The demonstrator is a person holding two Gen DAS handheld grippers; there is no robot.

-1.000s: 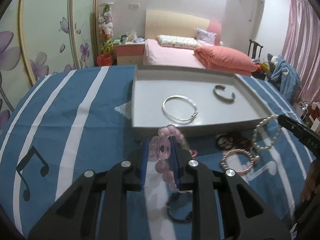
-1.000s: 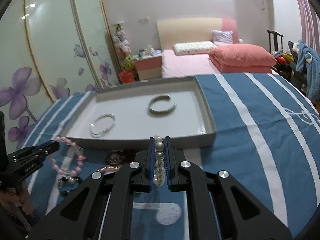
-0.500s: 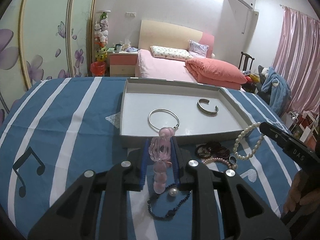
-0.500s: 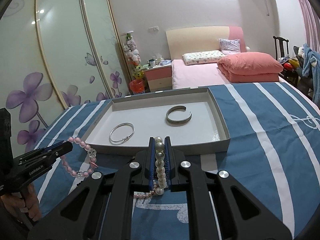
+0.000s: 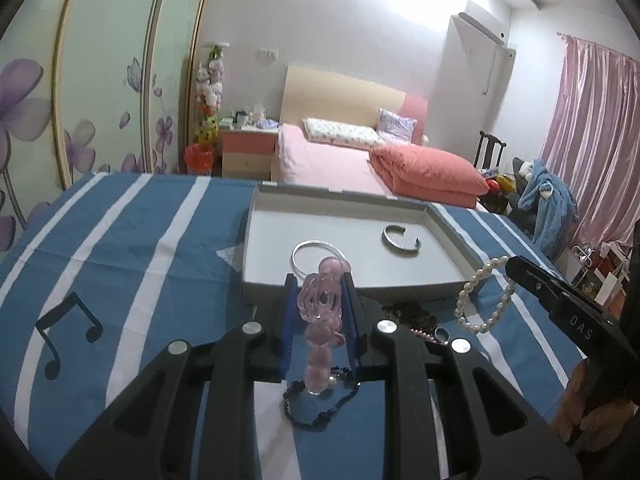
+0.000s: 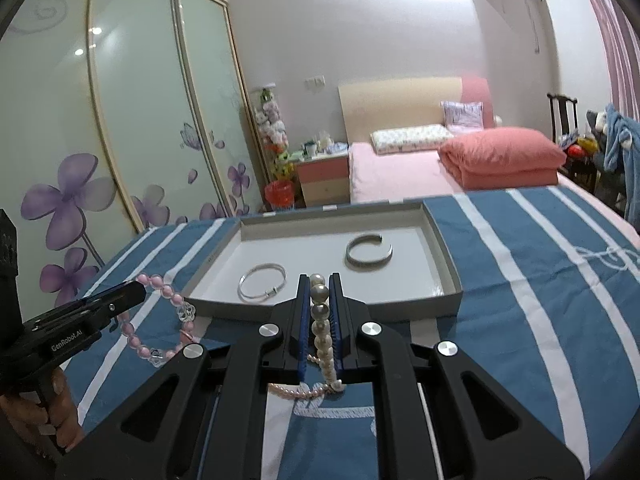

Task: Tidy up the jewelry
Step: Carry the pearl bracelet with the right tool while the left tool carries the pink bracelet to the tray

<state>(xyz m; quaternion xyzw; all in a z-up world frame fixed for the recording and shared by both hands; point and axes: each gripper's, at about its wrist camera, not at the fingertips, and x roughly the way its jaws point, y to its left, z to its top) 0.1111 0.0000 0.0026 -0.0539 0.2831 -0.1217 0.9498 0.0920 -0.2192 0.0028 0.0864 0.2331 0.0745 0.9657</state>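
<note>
- Jewelry here is split three ways: two pieces are in the air, two lie in the tray, and the rest sits on the striped cloth near the tray's front edge.
- Pink bead bracelet (image 5: 322, 312) hangs from the left gripper (image 5: 318, 304), whose jaws pinch it at the flower charm; its loop dangles free above the cloth, just short of the tray's front wall.
- Pearl bracelet (image 6: 320, 320) is clamped in the right gripper (image 6: 319, 320), jaws pressed tight on the strand, with the loop drooping below the fingers.
- Both bracelets look light and limp, strung beads that swing and sag. The round beads are slippery, so a hold across the strand between two beads seems safer than one on a single bead. The glassy pink charm could chip if dropped hard.
- Tray (image 6: 444, 264), a shallow grey box, lies on the cloth towards its far edge. Inside it, a thin silver bangle (image 6: 262, 280) rests near the front left corner and a wider open cuff (image 6: 368, 252) towards the right side; they lie well apart.
- Dark bead string (image 5: 316, 404) lies on the cloth beneath the left gripper. A small pink pearl strand (image 6: 298, 392) lies under the right one, and a dark brown piece (image 5: 408, 314) sits close to the tray's front wall.
- Striped cloth (image 6: 520, 300), blue and white, covers the whole surface.
</note>
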